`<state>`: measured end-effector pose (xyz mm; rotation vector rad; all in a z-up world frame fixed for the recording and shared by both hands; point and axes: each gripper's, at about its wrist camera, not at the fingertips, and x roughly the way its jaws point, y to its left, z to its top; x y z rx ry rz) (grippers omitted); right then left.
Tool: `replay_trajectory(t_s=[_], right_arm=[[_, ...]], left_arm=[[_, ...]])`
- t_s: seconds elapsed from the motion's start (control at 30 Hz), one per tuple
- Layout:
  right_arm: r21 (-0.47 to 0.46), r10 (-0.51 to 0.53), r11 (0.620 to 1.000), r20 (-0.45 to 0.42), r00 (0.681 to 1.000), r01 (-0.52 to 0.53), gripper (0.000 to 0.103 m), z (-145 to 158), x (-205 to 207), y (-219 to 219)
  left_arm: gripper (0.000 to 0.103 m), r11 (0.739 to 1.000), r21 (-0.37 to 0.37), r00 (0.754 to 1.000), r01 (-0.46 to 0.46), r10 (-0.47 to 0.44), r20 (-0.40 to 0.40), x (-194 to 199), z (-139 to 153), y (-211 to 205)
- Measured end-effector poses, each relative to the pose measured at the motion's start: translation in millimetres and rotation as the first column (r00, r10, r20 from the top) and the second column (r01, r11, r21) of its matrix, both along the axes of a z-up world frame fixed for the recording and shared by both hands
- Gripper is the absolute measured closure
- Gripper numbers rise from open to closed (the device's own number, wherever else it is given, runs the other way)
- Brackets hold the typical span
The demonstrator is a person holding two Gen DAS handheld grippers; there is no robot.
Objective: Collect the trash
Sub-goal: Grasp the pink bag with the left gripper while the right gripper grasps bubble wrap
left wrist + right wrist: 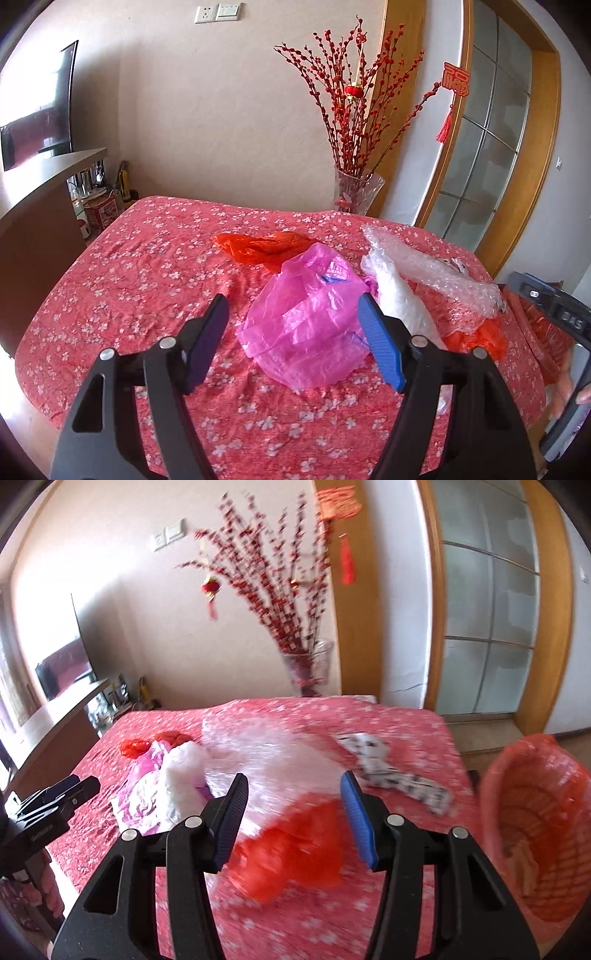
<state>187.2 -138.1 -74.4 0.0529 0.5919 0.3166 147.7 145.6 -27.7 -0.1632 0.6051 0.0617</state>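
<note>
Two grippers, both released and empty. My left gripper (291,339) faces the pink bag (306,317) on the bench (122,280), dead ahead between its jaws. My right gripper (293,819) faces the red bag (291,853); basket (532,823) to its right.

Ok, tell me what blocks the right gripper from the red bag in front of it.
Nothing visible. The right gripper is open and empty, and the red bag lies just beyond it on the tablecloth, uncovered, with bubble wrap behind it.
</note>
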Motion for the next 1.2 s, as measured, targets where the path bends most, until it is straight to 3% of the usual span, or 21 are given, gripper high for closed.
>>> replay_trajectory(t_s=[0.17,0.37,0.47,0.83,1.2], right_arm=[[-0.064,0.007,0.998,-0.057,0.998,-0.011,0.057,-14,22,22],[-0.124,0.023,0.992,-0.119,0.993,-0.037,0.092,-29,27,28],[-0.133,0.032,0.990,-0.115,0.993,-0.047,0.098,-29,24,29],[-0.017,-0.008,1.000,-0.005,1.000,0.008,0.099,13,8,-2],[0.033,-0.113,0.993,0.071,0.991,0.111,0.099,32,-8,-44]], left_arm=[[0.032,1.000,-0.011,1.000,-0.009,0.009,-0.007,0,-3,9],[0.032,1.000,-0.023,1.000,-0.014,0.013,-0.019,3,-7,16],[0.032,0.999,-0.032,1.000,-0.012,0.011,-0.029,5,-10,17],[0.032,0.998,-0.060,0.999,0.022,-0.025,-0.041,10,-12,6],[0.032,0.992,-0.047,0.992,0.119,-0.121,-0.024,15,-9,-37]])
